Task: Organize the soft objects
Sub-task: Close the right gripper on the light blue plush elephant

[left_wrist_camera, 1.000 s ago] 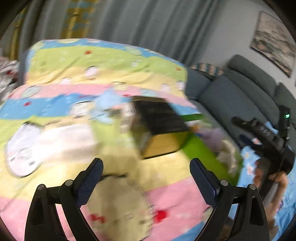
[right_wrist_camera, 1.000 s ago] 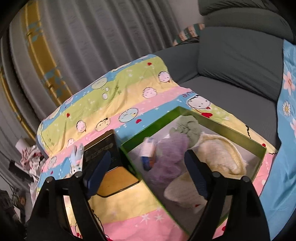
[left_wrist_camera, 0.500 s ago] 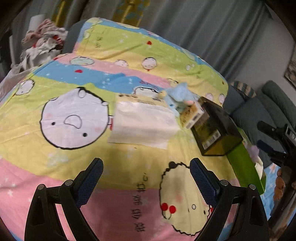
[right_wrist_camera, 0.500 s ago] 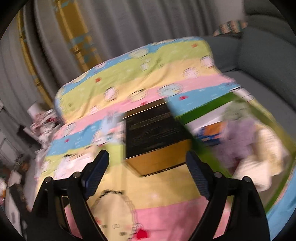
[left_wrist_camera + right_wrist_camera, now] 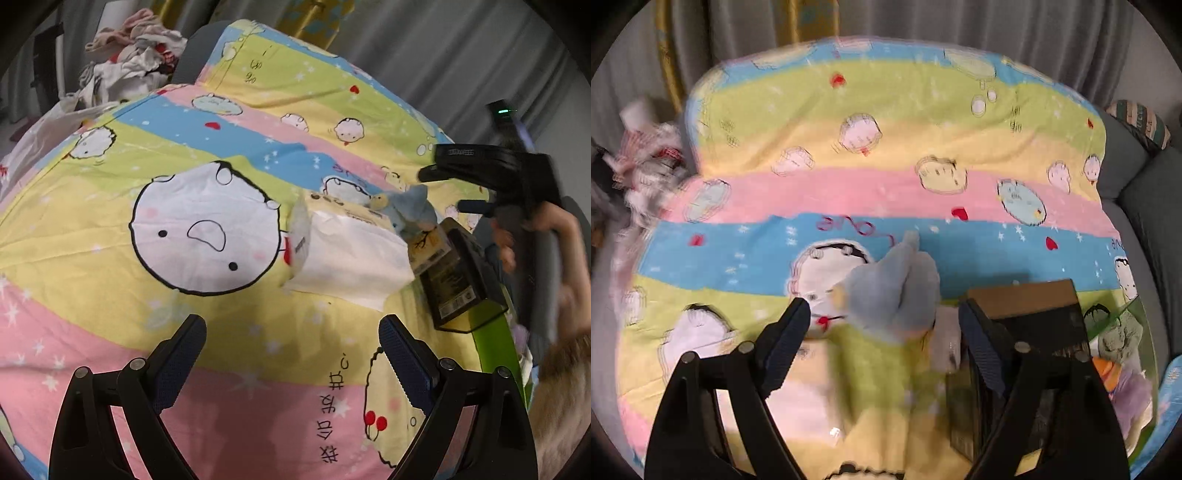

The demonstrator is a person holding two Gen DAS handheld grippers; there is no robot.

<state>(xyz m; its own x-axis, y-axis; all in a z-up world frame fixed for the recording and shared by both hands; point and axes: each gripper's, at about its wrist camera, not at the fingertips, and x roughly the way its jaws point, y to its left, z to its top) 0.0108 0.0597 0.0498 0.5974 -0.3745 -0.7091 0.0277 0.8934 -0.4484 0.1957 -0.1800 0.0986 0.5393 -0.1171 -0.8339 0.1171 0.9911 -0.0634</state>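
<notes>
Swinging away from the green box, the right gripper [image 5: 882, 332] now frames the blue plush toy [image 5: 894, 295] at the centre of its view, where half a second ago a dark carton filled that spot and a second ago the box of soft things did. The striped cartoon blanket [image 5: 184, 295] fills most of both views and carries everything. The green box [image 5: 1123, 325] has slid to the right edge of the right wrist view, with a grey-green cloth and a purple soft item showing inside it. The white tissue pack [image 5: 347, 254] lies right of centre in the left wrist view, with the dark carton [image 5: 458, 280] just beside it at its right and the toy at its upper right corner; whether the toy rests on the pack cannot be told.

Both pairs of jaws are spread wide and carry nothing. The left gripper [image 5: 291, 354] hovers over bare blanket at the lower centre of its view, having turned left from the carton toward the pack over the last second. The right gripper appears there too, at the right edge, just above the toy.

Judged from this, the toy looks like the next soft thing bound for the green box, and the grasp has not yet begun.
</notes>
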